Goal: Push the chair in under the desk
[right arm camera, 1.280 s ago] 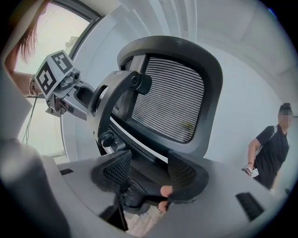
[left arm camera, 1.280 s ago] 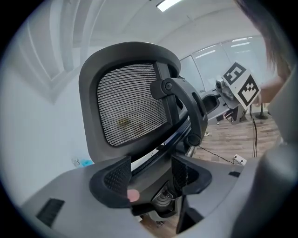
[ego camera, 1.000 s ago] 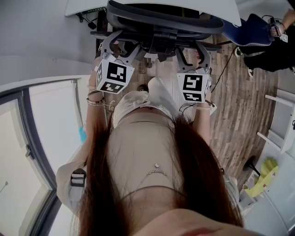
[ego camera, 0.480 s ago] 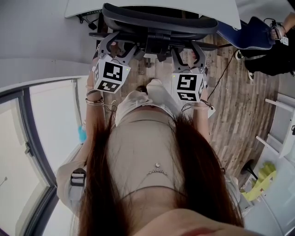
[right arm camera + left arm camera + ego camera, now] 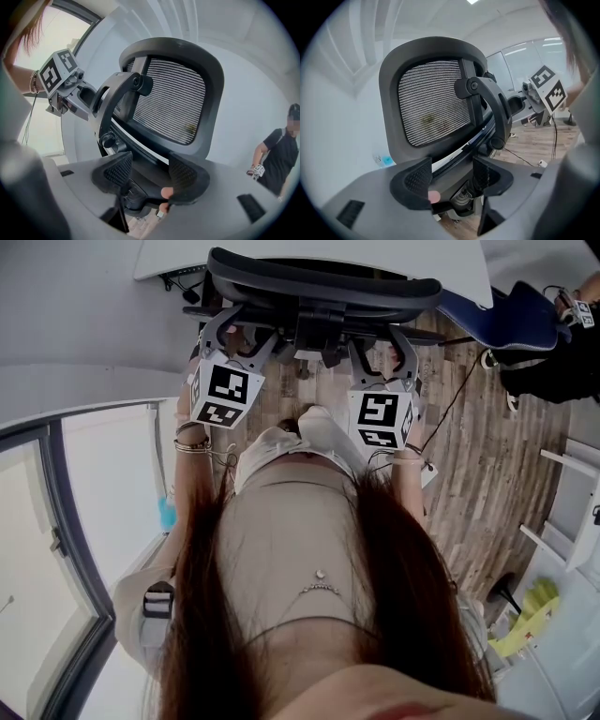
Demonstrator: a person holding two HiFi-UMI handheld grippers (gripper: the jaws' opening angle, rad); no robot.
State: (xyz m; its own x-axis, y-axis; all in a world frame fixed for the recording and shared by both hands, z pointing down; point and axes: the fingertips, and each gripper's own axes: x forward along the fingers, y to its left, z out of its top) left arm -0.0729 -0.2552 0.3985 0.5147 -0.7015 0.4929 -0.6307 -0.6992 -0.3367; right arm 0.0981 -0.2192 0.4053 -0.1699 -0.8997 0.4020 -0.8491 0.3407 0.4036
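The chair [image 5: 319,282] stands straight ahead of both grippers, its backrest running crosswise, close to the desk [image 5: 450,259] edge. The left gripper [image 5: 239,334] and right gripper [image 5: 384,351] flank its spine, equally near, jaws spread wide at the backrest's lower rim, clamping nothing

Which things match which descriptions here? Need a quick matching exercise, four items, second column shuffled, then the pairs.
Things:
1. left gripper
2. chair
3. desk
4. bystander

Descriptions:
a. white top, at the upper edge of the head view
b. dressed in black, far right of the right gripper view
c. jaws apart, close behind the chair
d. black, with a mesh back

Pairs: 1-c, 2-d, 3-a, 4-b
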